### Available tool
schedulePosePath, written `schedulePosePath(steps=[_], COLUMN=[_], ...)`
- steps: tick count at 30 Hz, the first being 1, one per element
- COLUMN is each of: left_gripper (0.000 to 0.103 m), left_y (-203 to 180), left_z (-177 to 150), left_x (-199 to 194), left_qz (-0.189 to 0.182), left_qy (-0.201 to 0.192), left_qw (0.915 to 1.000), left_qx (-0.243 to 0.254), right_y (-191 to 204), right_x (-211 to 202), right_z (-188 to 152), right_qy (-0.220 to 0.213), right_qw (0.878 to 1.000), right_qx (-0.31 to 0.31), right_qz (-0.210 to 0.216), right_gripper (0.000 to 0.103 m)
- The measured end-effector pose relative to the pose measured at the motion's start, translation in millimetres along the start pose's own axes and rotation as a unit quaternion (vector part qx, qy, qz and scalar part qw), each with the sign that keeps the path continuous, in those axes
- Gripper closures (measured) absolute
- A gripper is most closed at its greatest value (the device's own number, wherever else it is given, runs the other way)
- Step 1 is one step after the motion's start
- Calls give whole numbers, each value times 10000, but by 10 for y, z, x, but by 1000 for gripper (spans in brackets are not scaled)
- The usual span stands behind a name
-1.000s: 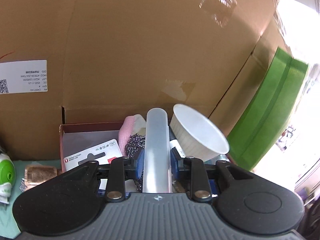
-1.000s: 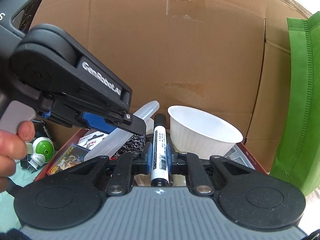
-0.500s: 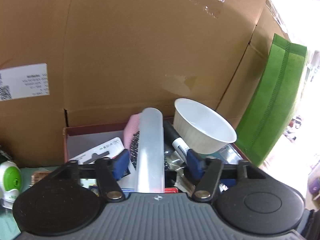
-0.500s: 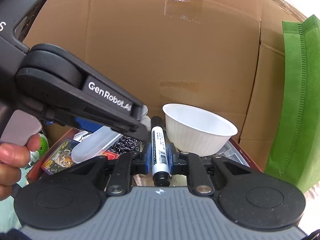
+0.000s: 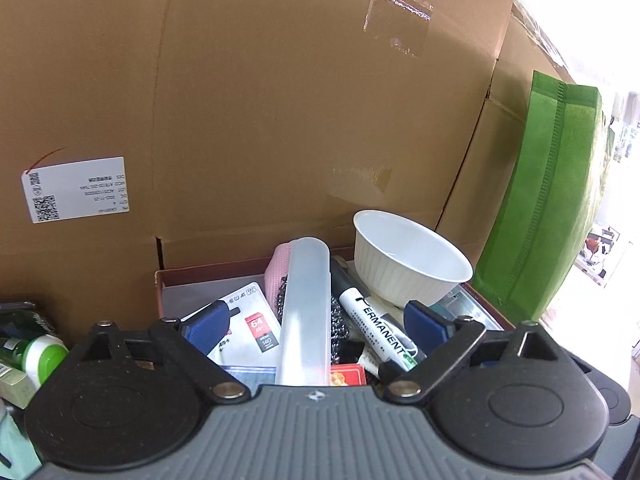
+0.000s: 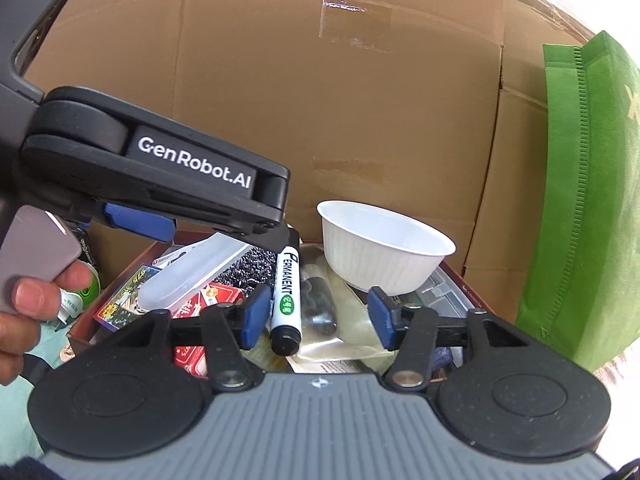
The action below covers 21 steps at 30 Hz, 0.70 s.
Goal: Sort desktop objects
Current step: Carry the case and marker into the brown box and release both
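We note both drops look done: left gripper and right gripper, jaws just opened wide, hold nothing; translucent plastic tube case and black permanent marker lie in the red-walled box, while 1 green-capped bottle seemingly remains outside.

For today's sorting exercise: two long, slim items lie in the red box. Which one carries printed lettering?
The black-and-white marker, printed PERMANENT, lying beside the white bowl. The translucent tube is plain, with no lettering.
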<state>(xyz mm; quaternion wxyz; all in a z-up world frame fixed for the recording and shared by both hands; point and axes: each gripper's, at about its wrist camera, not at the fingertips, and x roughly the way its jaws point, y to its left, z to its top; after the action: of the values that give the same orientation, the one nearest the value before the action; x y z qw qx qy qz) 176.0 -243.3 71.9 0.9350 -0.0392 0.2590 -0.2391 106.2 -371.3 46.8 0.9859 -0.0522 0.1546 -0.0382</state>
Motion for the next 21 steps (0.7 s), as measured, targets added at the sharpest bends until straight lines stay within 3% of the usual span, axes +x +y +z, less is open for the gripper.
schedulePosePath(steps=[3,13,21], left_gripper=[5,4,4], left_y=[5,53,122], left_z=[-20,-109,-218], left_x=[-42,-270,-478], left_qz=[46,161,210], left_qy=[-23,-195,-271], left_qw=[10000,9997,9994], left_qx=[-4,51,25], right_y=[17,28,257], right_x=[-69,-127,-475], right_z=[-7,-36,5], right_qy=[-41,-86,-236], right_qw=[10000,9999,9992], right_qx=[-11,-66,-264], right_qz=[-45,-18,160], right_gripper=[22,18,18])
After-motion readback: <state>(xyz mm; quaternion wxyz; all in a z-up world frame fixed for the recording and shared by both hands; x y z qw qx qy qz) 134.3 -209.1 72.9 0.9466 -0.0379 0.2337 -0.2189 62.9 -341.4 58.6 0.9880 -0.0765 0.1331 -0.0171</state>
